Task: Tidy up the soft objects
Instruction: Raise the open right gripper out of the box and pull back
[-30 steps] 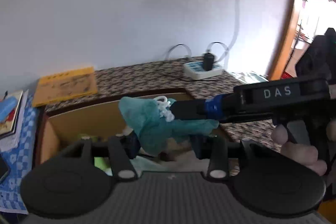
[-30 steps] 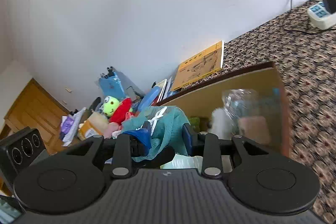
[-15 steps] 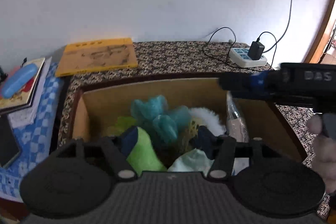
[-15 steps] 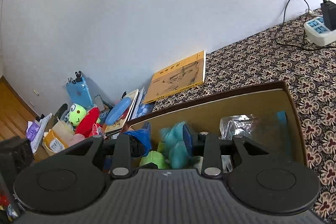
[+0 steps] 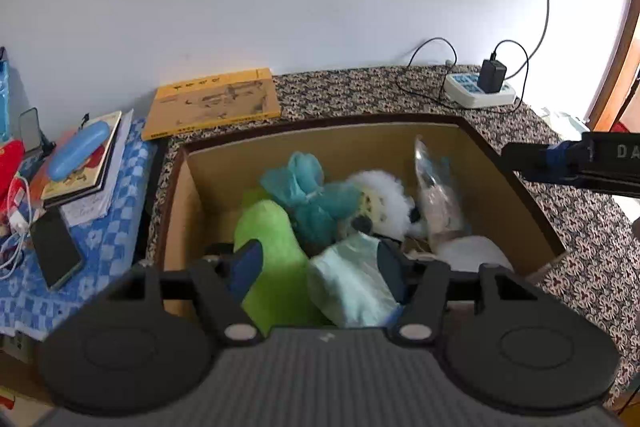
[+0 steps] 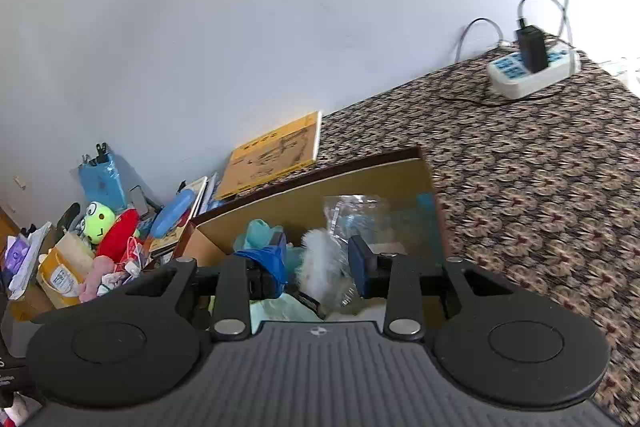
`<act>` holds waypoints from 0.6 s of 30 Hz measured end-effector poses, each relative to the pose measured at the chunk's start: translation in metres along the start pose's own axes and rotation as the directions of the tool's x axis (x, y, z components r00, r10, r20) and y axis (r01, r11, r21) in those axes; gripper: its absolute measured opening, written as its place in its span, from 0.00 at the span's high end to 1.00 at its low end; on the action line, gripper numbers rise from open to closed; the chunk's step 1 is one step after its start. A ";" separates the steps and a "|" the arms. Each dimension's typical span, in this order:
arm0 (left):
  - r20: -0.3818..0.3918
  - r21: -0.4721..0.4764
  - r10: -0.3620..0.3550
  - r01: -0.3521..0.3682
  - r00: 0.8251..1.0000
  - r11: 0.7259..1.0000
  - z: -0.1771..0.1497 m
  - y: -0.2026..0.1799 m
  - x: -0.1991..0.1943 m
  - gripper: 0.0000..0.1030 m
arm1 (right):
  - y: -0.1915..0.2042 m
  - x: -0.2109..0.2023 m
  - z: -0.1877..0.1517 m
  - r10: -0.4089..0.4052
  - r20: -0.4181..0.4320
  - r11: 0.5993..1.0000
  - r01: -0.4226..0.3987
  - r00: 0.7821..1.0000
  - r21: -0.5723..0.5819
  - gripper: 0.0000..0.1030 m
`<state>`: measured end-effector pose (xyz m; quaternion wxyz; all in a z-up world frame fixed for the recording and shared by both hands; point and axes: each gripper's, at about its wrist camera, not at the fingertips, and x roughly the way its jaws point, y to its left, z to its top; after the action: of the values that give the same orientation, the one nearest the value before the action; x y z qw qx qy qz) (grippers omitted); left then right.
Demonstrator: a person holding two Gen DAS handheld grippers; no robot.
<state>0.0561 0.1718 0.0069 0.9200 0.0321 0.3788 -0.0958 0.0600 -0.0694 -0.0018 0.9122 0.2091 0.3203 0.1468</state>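
Soft toys (image 5: 320, 211) piled inside cardboard box (image 5: 500, 179). Left gripper (image 5: 318, 263) spread wide and empty over green plush (image 5: 272, 239); right gripper (image 6: 318, 261) narrowly parted, empty, above white fluffy toy (image 6: 320, 267). Could snag teal mesh pouf (image 5: 304, 179) on lifting out and drag it over the rim. Only right wrist view shows frog plush (image 6: 98, 221) waiting outside the box.
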 end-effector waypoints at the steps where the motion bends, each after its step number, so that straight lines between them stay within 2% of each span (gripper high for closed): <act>1: -0.006 -0.002 0.007 -0.007 1.000 1.000 0.000 -0.003 -0.003 0.43 | 0.000 -0.006 -0.001 -0.012 0.007 1.000 0.012 1.000 -0.003 0.84; 5: -0.023 -0.012 0.014 -0.014 1.000 1.000 -0.001 -0.018 -0.012 0.43 | 0.002 -0.027 -0.005 -0.079 0.037 0.996 0.080 0.996 -0.030 0.83; 9: -0.031 0.016 0.040 -0.039 0.999 0.999 -0.003 -0.043 -0.020 0.39 | -0.001 -0.048 -0.010 -0.158 0.057 0.984 0.162 0.986 -0.069 0.83; 12: -0.057 0.017 0.037 -0.036 0.998 0.999 -0.004 -0.061 -0.023 0.37 | -0.009 -0.064 -0.015 -0.176 0.059 0.980 0.180 0.983 -0.080 0.83; 18: -0.070 0.040 0.083 -0.080 0.994 0.996 -0.010 -0.115 -0.025 0.35 | -0.032 -0.092 -0.022 -0.216 0.066 0.967 0.223 0.974 -0.124 0.82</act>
<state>0.0083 0.0639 0.0192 0.9082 0.0683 0.4080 -0.0640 -0.0186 -0.1274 0.0159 0.9427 0.1160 0.3072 0.0598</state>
